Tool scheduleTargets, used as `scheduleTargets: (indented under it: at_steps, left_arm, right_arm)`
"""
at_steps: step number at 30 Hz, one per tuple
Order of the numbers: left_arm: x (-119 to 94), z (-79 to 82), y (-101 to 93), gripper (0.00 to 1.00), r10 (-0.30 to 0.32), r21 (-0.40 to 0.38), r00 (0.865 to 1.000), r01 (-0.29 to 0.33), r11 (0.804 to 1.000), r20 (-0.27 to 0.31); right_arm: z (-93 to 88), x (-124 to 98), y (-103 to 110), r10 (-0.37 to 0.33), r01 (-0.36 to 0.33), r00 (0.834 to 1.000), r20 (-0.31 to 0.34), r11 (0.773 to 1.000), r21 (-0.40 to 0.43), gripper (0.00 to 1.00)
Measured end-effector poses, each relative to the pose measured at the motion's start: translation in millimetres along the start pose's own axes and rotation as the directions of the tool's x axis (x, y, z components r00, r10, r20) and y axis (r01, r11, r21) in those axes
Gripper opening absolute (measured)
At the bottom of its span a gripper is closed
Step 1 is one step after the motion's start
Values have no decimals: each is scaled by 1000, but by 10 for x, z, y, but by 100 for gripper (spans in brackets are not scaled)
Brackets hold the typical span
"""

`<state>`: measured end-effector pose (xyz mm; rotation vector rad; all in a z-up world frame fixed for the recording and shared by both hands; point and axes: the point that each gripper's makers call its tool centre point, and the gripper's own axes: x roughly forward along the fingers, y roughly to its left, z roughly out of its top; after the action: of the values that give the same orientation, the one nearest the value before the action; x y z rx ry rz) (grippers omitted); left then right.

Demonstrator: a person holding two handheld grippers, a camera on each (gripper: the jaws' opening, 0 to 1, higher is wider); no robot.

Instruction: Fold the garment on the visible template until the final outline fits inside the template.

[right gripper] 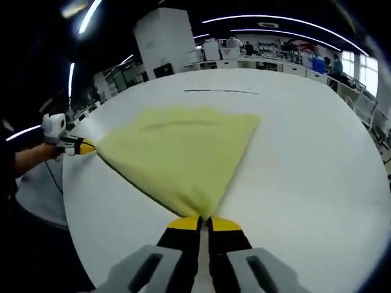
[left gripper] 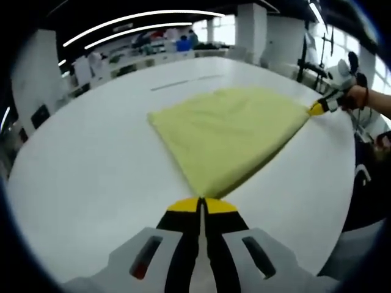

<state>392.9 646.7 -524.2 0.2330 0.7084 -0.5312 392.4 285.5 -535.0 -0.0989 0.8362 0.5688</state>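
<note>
Garment: we observe a pale yellow garment (left gripper: 227, 135) lying on the white table (left gripper: 91, 165), pulled taut between the two grippers along one edge, the rest of the cloth spread flat away from that edge.

Left gripper: in the left gripper view the left gripper (left gripper: 200, 206) rises from the bottom, its yellow-tipped jaws together and pinching one corner of the garment just above the table surface.

Left gripper, seen from the other side: in the right gripper view we note it at the far left (right gripper: 87, 146), at the garment's (right gripper: 180, 152) left corner. A forearm reaches in behind it from the dark left margin, roughly level with the table (right gripper: 305, 165).

Right gripper: in the right gripper view the right gripper (right gripper: 203, 223) has its jaws together, clamped on the near corner of the cloth, which bunches into a point at the tips.

Right gripper, seen from the other side: in the left gripper view it sits at the far right (left gripper: 316, 110), at the opposite corner. The hand (left gripper: 354, 96) holding it extends in from the right edge, forearm stretched out behind it.

Markings: we record a thin dark line on the table beyond the garment (right gripper: 220, 91); we cannot tell whether it belongs to a template.

Surroundings: desks and ceiling strip lights lie beyond the table.
</note>
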Motion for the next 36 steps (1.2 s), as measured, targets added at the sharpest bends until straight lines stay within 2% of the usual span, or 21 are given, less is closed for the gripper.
scheduleTargets:
  at_steps: [8,12,15,19,21,22,27,30,36]
  left_arm:
    - [3,-2,-5,0,-7,-35,1000,7,999,-2]
    - [2,-14,-2,1,-12,-60,1000,11,998,-2]
    - [-2,-33,-2,5,-9,-123,1000,6,992,-22]
    - [-42,32,-28,16,-20,-189,1000,20,982,6]
    - [-77,79,-27,19,-23,-226,999,29,974,30]
    - [-100,123,-29,23,-27,-248,998,39,968,54]
    - [-212,270,-18,35,-29,-276,992,62,959,120]
    - [-275,338,-17,44,-29,-287,991,67,956,134]
    - [-457,562,-104,59,-37,-293,979,97,951,202]
  right_arm:
    - [-24,-29,-16,-13,9,999,-31,995,-103,1]
    - [-46,-57,-97,-45,41,998,-39,995,-90,0]
    - [-88,-77,-139,-63,59,997,-49,996,-69,2]
    - [-41,-124,-123,-47,47,999,-4,999,17,8]
    - [1,-154,-118,-53,52,998,16,998,39,13]
    - [22,-164,-106,-51,50,998,24,998,44,19]
    - [171,-234,-39,-47,40,996,71,996,85,39]
    - [253,-276,74,-21,15,997,77,997,77,52]
    - [409,-401,306,9,-11,995,98,1000,18,73]
